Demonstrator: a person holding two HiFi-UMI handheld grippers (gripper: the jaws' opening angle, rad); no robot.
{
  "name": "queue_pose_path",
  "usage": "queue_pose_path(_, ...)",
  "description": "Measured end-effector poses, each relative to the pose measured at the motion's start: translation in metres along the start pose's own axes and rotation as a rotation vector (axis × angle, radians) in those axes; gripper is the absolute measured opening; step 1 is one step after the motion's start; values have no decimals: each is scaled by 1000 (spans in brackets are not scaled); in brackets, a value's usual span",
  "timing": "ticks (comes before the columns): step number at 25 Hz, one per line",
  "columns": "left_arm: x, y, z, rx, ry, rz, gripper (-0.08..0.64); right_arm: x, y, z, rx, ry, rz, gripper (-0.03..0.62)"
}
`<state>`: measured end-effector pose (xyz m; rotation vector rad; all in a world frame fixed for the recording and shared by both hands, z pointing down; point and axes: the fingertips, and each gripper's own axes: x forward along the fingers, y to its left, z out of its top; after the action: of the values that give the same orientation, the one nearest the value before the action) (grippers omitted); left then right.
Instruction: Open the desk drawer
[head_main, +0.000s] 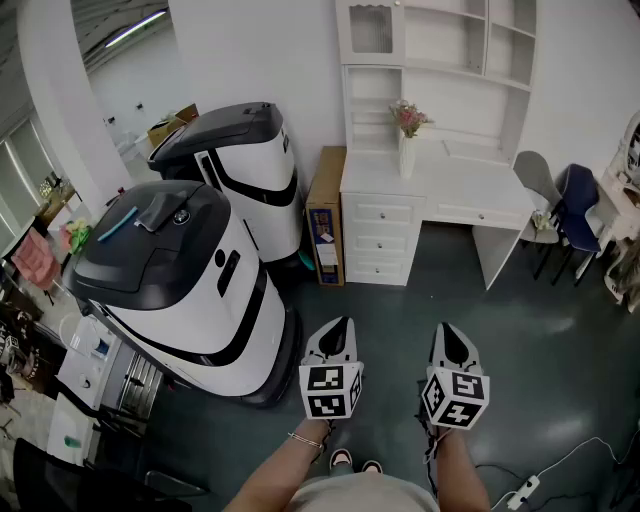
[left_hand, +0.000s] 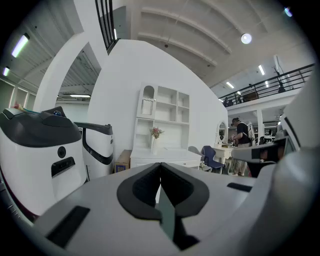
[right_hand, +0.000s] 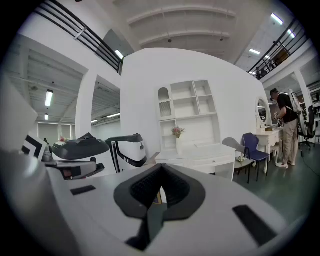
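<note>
The white desk (head_main: 450, 185) with a shelf unit on top stands against the far wall, across a stretch of floor from me. Its stack of three small drawers (head_main: 380, 240) and the wide drawer (head_main: 480, 215) under the top are all closed. My left gripper (head_main: 340, 326) and right gripper (head_main: 446, 331) are held side by side low in the head view, pointing toward the desk, both shut with nothing between the pads. In the left gripper view the desk (left_hand: 165, 159) shows just above my left gripper (left_hand: 160, 166). In the right gripper view the desk (right_hand: 200, 152) sits beyond my right gripper (right_hand: 161, 169).
Two large white-and-black machines (head_main: 190, 280) (head_main: 240, 160) stand to the left. A cardboard box (head_main: 325, 220) leans at the desk's left side. A flower vase (head_main: 407, 150) is on the desk. Chairs (head_main: 575, 210) stand to the right. A power strip (head_main: 525, 492) lies on the floor. A person (right_hand: 285, 125) stands far right.
</note>
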<state>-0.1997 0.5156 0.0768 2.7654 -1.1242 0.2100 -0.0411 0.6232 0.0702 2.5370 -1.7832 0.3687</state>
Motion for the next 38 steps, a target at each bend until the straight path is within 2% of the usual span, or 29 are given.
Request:
queue_pose_path(15,-17,-2,-6,17,8,18,18,-17,-6,-8,29,-19,-23,14)
queue_pose_path(16,-17,-3,-7,19,10,17,18,-18,-6,-9,33,-18,-20,61)
queue_pose_path(21,-17,0,-6,27,11,12,18,-19,-5,-9,37,-18,-24,72)
queue_pose_path(26,-15,8,-7,30,15,8,18,-16,0,-12,43,-15,-32,121)
queue_pose_path(38,7,55,-15,31,41,-8,18,11,19,-26,59,21,-88,126)
